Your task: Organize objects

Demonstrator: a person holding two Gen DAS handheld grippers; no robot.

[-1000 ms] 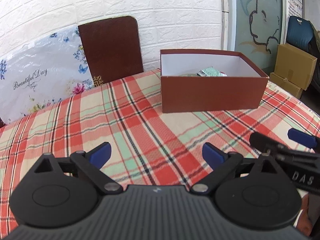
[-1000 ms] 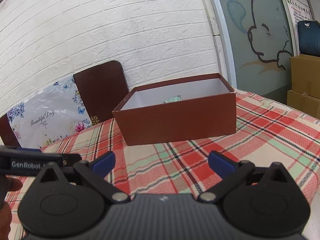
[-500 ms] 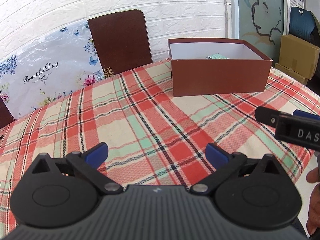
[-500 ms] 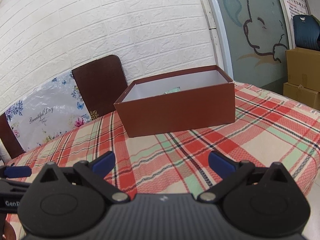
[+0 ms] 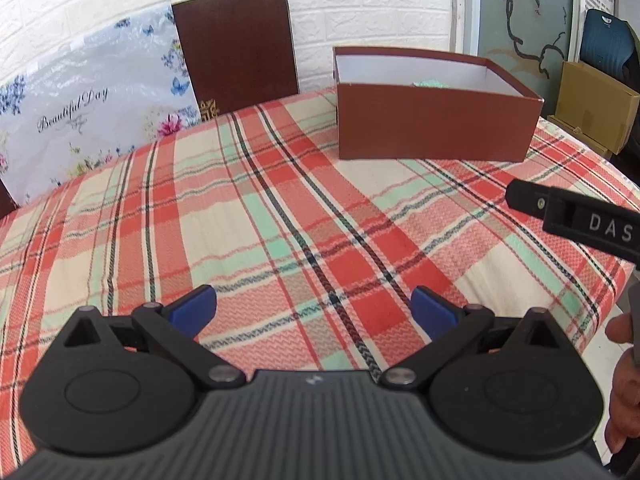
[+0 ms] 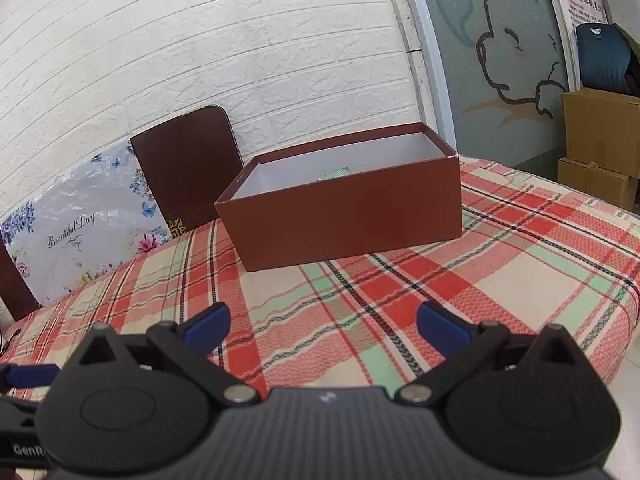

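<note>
Toward one o'clock, the box (image 5: 434,128) nears the bench (image 5: 280,216) edge; left tool (image 5: 314,308) and right tool (image 6: 322,326) gape empty; only the left view shows a hand (image 5: 622,380).

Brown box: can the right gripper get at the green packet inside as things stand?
Probably yes. The right gripper is open and empty, the brown box has no lid, and only bare plaid tablecloth lies between. It must come over the near wall; the green packet barely shows.

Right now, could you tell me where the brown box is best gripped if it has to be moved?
Probably the near wall's top rim of the box, taken from above: the box is open-topped and far wider than the open tongs, so only a thin upright wall fits between them.
</note>
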